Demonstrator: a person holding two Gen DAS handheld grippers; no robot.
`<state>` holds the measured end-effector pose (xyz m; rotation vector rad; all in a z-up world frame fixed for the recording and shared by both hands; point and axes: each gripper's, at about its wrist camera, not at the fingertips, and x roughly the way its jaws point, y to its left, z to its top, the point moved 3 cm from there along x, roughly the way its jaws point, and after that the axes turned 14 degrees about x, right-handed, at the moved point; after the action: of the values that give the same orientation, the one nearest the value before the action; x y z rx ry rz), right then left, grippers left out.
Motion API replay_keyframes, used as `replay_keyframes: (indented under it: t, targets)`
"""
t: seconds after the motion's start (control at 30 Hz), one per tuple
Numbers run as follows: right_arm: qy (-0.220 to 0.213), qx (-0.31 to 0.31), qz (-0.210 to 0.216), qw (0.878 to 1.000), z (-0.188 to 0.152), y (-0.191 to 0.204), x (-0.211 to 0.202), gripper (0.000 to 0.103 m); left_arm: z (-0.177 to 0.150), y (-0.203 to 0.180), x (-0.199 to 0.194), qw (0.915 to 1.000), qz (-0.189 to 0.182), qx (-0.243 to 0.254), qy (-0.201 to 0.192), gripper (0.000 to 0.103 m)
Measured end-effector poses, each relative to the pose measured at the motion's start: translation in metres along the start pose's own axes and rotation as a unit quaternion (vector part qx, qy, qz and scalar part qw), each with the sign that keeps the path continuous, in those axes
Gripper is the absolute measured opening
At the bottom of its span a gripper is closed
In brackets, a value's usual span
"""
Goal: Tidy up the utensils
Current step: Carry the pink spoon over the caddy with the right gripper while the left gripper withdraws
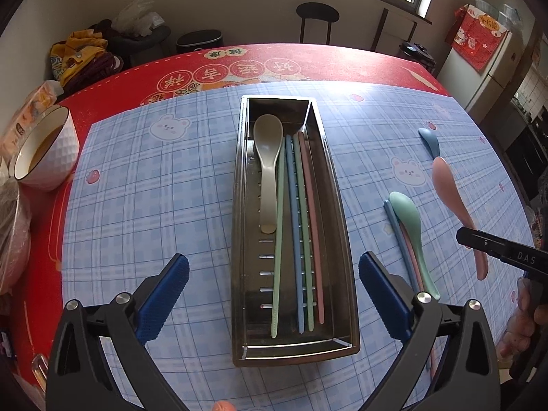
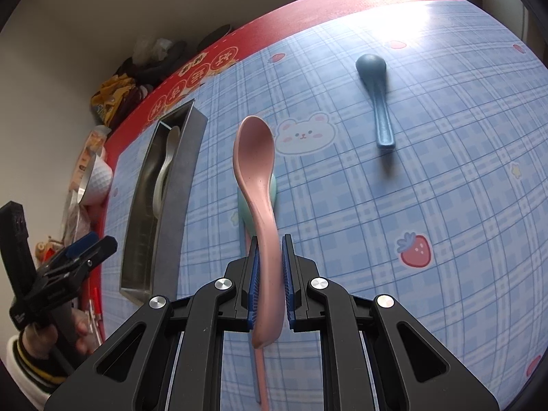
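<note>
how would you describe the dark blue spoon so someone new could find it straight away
Start at the steel tray in the middle of the blue checked mat, then look to the open mat on its right. The dark blue spoon lies there alone, beyond the bear sticker. Unlike the mint spoon resting on chopsticks and the pink spoon held in the air, it is darkest and touches nothing else.

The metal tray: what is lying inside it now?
Inside the metal tray lie a grey spoon and four chopsticks: two green, one blue, one pink. The slotted floor shows beside them; what lies under them is covered.
</note>
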<state>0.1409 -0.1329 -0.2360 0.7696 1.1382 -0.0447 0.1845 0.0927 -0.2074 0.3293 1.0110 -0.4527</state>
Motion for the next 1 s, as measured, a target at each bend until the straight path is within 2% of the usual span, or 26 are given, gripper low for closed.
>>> replay_keyframes:
  t: [0.2,0.33,0.5,0.8,1.0]
  targets:
    - [0.009,-0.004,0.004,1.000,0.003,0.051,0.017,0.012,-0.009,0.014,-0.007,0.9998,-0.002,0.004,-0.017,0.097]
    - [0.015,-0.008,0.012,1.000,0.008,0.094,0.034,0.012,-0.010,0.034,-0.013,0.9992,-0.006,-0.018,-0.034,0.097]
    - [0.024,-0.007,0.000,1.000,0.011,0.134,0.063,0.012,-0.011,0.060,-0.020,0.9979,0.009,-0.044,-0.047,0.097]
    - [0.026,0.004,-0.042,0.999,0.012,0.164,0.109,0.012,-0.022,0.088,-0.021,0.9957,-0.001,-0.077,-0.050,0.097]
    - [0.019,0.017,-0.073,0.997,0.018,0.166,0.124,0.012,-0.029,0.093,-0.019,0.9948,-0.007,-0.091,-0.046,0.097]
